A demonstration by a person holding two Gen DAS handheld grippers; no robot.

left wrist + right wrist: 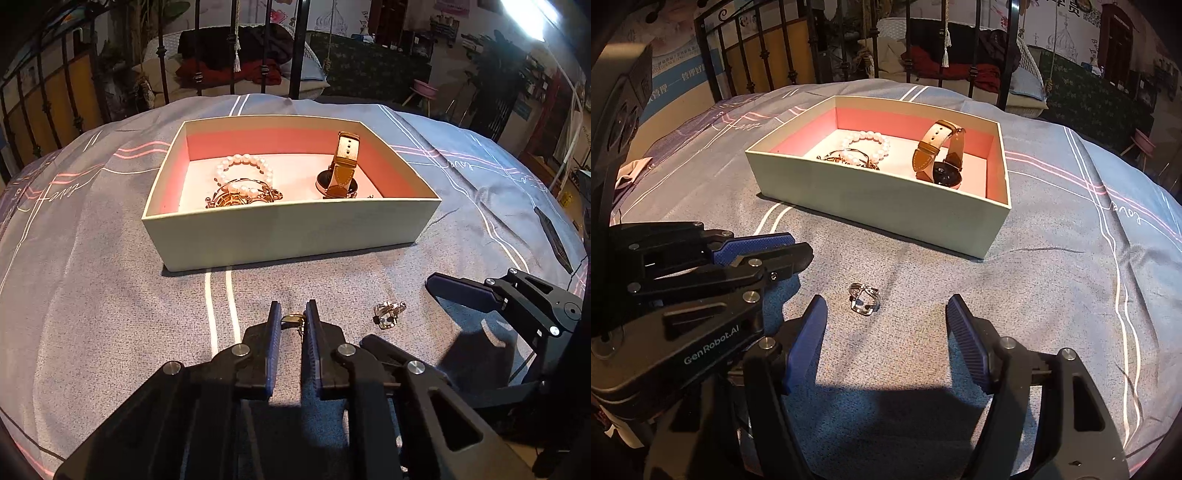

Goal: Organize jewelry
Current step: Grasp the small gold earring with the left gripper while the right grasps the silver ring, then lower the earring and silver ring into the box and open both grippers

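A pale green box [280, 229] with a pink lining sits on the bed; it also shows in the right wrist view [886, 206]. Inside lie a pearl bracelet [243, 168], a gold bangle [240, 199] and a brown-strapped watch [340, 173]. My left gripper [293, 319] is shut on a small gold piece of jewelry [293, 320] low over the cover. A silver ring [863, 299] lies on the cover just ahead of my right gripper [886, 314], which is open and empty. The ring also shows in the left wrist view [388, 314].
The grey-blue bed cover [110, 277] has white and pink stripes. A black iron bed frame [162, 55] stands behind the box. A dark flat object [552, 236] lies at the bed's right edge. A cluttered room lies beyond.
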